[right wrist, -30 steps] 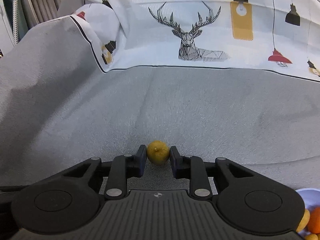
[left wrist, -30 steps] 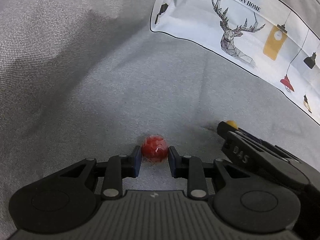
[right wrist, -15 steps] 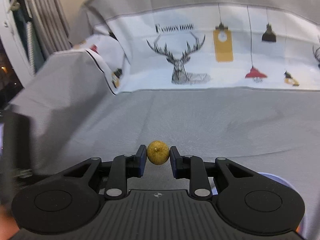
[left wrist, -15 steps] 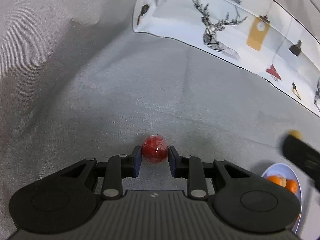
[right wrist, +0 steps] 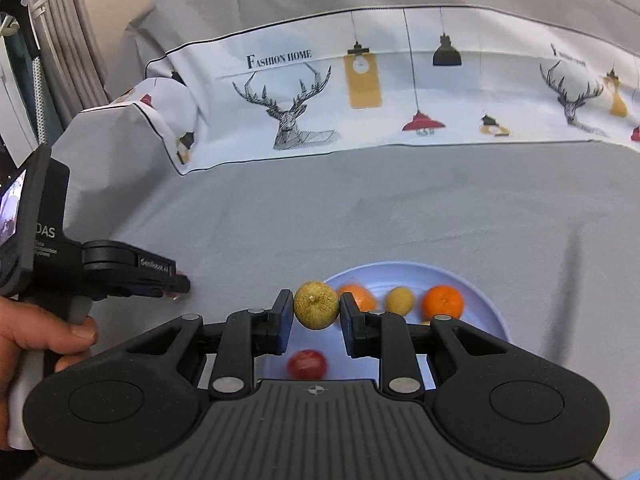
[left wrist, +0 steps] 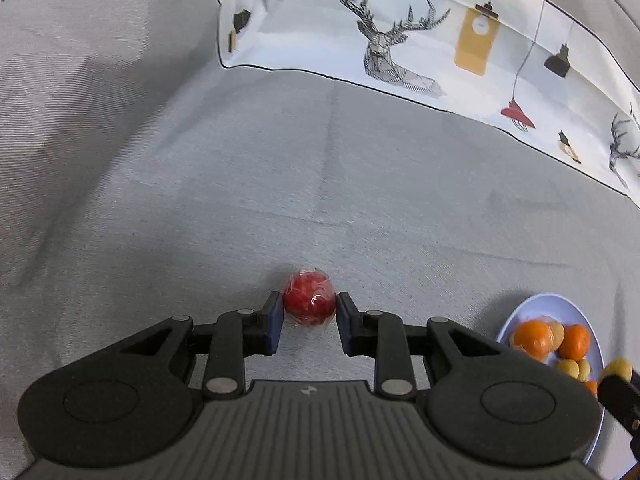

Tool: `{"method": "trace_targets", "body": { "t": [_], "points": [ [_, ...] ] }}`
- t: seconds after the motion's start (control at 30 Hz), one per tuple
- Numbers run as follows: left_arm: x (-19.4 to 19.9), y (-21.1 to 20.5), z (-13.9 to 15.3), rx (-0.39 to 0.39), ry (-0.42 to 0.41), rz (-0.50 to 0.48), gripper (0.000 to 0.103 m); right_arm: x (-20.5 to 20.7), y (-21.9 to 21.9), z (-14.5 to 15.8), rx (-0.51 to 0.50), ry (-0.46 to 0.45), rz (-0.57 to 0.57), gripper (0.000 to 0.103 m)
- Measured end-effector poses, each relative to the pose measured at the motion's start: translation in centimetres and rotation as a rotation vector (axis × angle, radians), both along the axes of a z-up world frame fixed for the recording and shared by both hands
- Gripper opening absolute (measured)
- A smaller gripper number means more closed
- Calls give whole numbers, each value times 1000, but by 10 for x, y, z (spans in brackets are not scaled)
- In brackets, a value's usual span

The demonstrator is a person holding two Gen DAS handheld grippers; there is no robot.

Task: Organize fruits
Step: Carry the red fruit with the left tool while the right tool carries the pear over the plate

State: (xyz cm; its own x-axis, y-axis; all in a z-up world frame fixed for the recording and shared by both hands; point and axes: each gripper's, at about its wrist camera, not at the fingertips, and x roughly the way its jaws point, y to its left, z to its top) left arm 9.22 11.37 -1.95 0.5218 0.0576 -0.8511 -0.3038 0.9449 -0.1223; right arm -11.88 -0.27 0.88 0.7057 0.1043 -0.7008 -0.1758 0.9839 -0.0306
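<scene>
My left gripper (left wrist: pixel 310 310) is shut on a small red fruit (left wrist: pixel 309 298) and holds it above the grey cloth. My right gripper (right wrist: pixel 316 314) is shut on a small yellow fruit (right wrist: pixel 316 305) and holds it over the left part of a pale blue plate (right wrist: pixel 486 304). The plate holds oranges (right wrist: pixel 443 302), a yellow fruit (right wrist: pixel 400 300) and a red fruit (right wrist: pixel 307 364). In the left wrist view the plate (left wrist: pixel 516 320) lies at the lower right with oranges (left wrist: pixel 532 338) in it. The left gripper also shows in the right wrist view (right wrist: pixel 176 280), left of the plate.
A grey cloth (left wrist: pixel 360 200) covers the surface. A white printed cloth with deer and lamps (right wrist: pixel 360 92) rises at the back. Curtains (right wrist: pixel 60 60) hang at the far left. A hand (right wrist: pixel 48 340) grips the left tool's handle.
Both grippers have lifted and moved right with their fruits. The right gripper has come over the plate. The plate has come further into the left wrist view.
</scene>
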Motion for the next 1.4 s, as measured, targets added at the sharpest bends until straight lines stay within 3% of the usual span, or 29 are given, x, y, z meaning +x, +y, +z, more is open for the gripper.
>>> {"method": "trace_targets", "body": {
  "t": [0.57,0.97,1.1,1.23,1.4],
  "points": [
    [3,-19,3,62,-51,-67,32,3,-14,-1,-17,-11,-12,26],
    [-1,-28,15,38,-149,-114,32,5,-47,7,0,-62,-163,26],
    [-5,-49,24,52,-224,-220,32,5,-55,7,13,-64,-200,26],
    [-11,-80,26,-6,-261,-416,32,7,-55,4,0,-46,-209,26],
    [-25,-122,25,14,-308,-635,32,10,-52,-5,-32,9,-203,26]
  ]
}}
